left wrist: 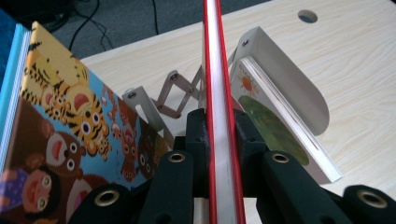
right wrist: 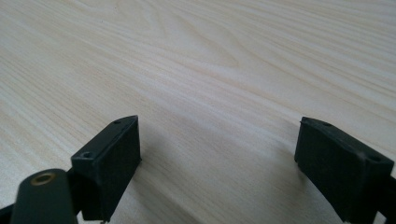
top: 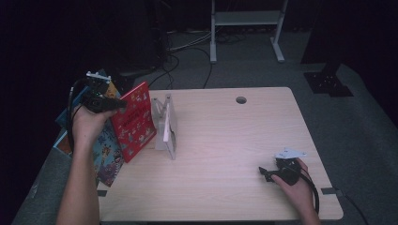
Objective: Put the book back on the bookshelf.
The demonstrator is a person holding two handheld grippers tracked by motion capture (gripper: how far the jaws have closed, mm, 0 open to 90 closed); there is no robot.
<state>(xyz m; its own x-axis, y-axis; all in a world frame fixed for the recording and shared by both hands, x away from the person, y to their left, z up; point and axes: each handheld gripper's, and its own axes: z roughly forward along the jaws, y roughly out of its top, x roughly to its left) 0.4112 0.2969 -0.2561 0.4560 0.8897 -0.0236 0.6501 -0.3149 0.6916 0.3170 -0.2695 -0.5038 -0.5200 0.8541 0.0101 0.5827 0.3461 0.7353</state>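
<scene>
Holding the red book (top: 133,121) clamped in our left gripper (left wrist: 219,135) at the table's (top: 225,154) left edge beside the rack (top: 165,126), right gripper (right wrist: 219,163) jaws apart, we risk snagging the rack's white book (left wrist: 280,126).

surface: wooden table (top: 225,140) | on it: extendable bookend rack (top: 165,126) holding one book (left wrist: 275,126)

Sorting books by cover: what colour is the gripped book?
Red book, clearest in the high view.
</scene>
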